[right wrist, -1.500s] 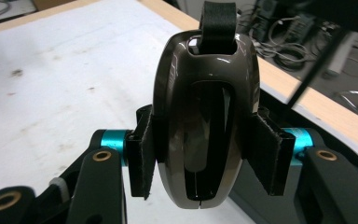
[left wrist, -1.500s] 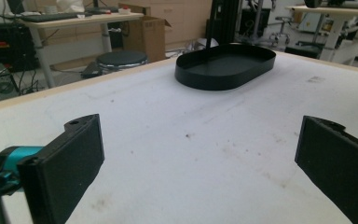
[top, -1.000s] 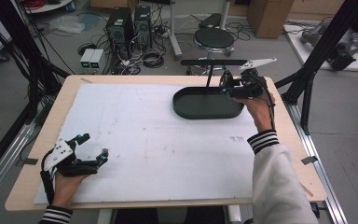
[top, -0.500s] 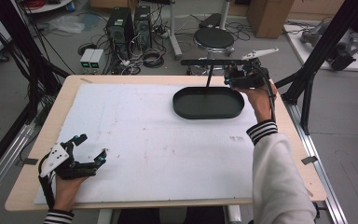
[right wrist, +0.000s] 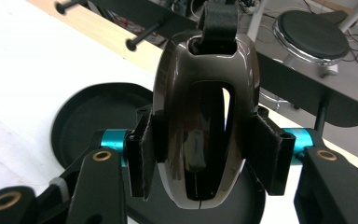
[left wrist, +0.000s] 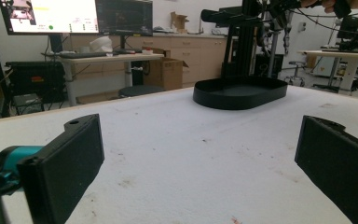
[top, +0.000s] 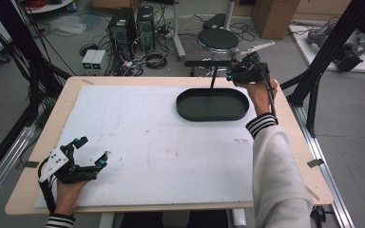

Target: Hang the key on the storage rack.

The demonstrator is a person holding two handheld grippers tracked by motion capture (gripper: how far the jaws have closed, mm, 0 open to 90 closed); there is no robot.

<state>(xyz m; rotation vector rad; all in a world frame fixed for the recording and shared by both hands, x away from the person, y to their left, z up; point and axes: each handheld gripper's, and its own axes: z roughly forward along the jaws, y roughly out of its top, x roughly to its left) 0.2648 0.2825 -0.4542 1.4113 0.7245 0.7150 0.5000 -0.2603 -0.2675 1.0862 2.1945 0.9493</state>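
Observation:
My right gripper (right wrist: 205, 156) is shut on a glossy dark brown, egg-shaped fob (right wrist: 200, 116) with a black strap (right wrist: 219, 16) at its top. In the high view the right gripper (top: 240, 72) hangs over the far right of the table, at the right end of a black stand's crossbar (top: 204, 62). The crossbar (right wrist: 307, 88) carries short pegs (right wrist: 142, 35) and rises from a black oval base tray (top: 213, 105). My left gripper (top: 88, 156) rests open on the white mat at the front left, nothing between its jaws (left wrist: 200, 172).
The white mat (top: 161, 142) covers most of the wooden table (top: 309, 156). Beyond the far edge stand a round stool (top: 217, 38), computer towers (top: 133, 21) and cables on the floor. Black frame posts (top: 328, 61) rise at the right.
My right gripper has moved toward the far edge and slightly up with the fob, from above the tray's right end to the crossbar. The left gripper has stayed put.

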